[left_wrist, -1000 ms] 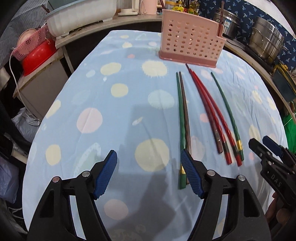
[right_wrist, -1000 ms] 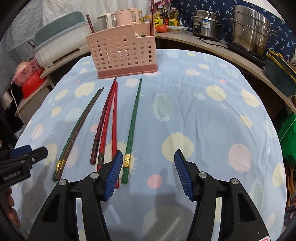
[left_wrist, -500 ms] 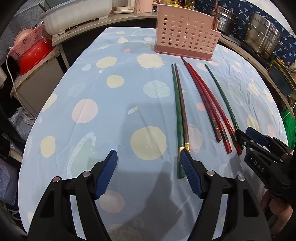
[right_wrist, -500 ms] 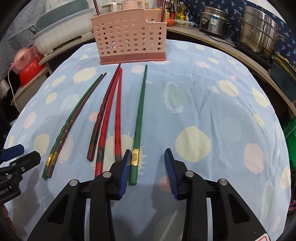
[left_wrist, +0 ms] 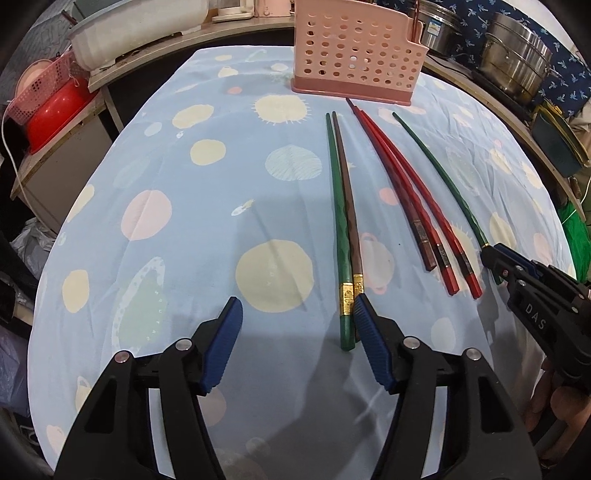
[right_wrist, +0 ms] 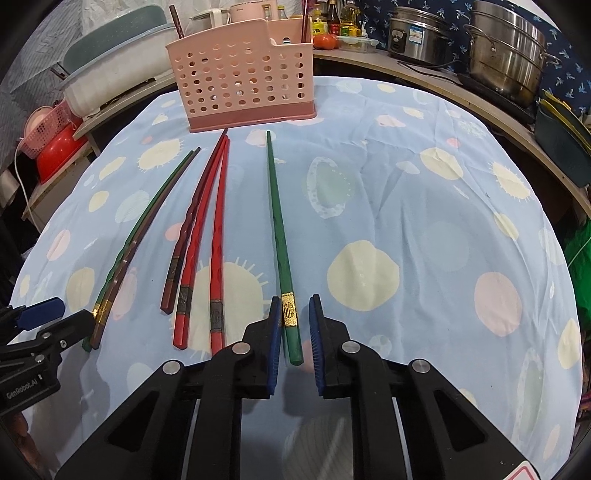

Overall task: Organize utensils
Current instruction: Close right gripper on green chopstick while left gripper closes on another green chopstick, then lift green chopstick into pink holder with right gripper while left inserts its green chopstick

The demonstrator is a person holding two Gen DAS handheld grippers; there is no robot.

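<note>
A pink perforated utensil basket (right_wrist: 240, 74) (left_wrist: 354, 62) stands at the far side of the dotted blue tablecloth (right_wrist: 406, 206). Before it lie a green and brown chopstick pair (left_wrist: 343, 206) (right_wrist: 136, 236), red chopsticks (right_wrist: 218, 221) (left_wrist: 406, 184) and a single green chopstick (right_wrist: 277, 221) (left_wrist: 439, 173). My right gripper (right_wrist: 294, 301) (left_wrist: 495, 254) is closing around the single green chopstick's gold-banded end, thin gaps still showing beside its pads. My left gripper (left_wrist: 295, 306) (right_wrist: 55, 314) is closing slowly; the pair's thick ends lie just inside its right pad (left_wrist: 369, 343).
Steel pots (right_wrist: 506, 48) and a rice cooker (right_wrist: 413, 33) stand on the counter behind on the right. A white tub (left_wrist: 140, 33), a pink crate and a red bowl (left_wrist: 55, 114) sit at the left. A hand (left_wrist: 565, 406) holds the right gripper.
The right jaws have narrowed from wide apart to close around the green chopstick's end. Both grippers have edged nearer the chopsticks. The left jaws have narrowed slightly.
</note>
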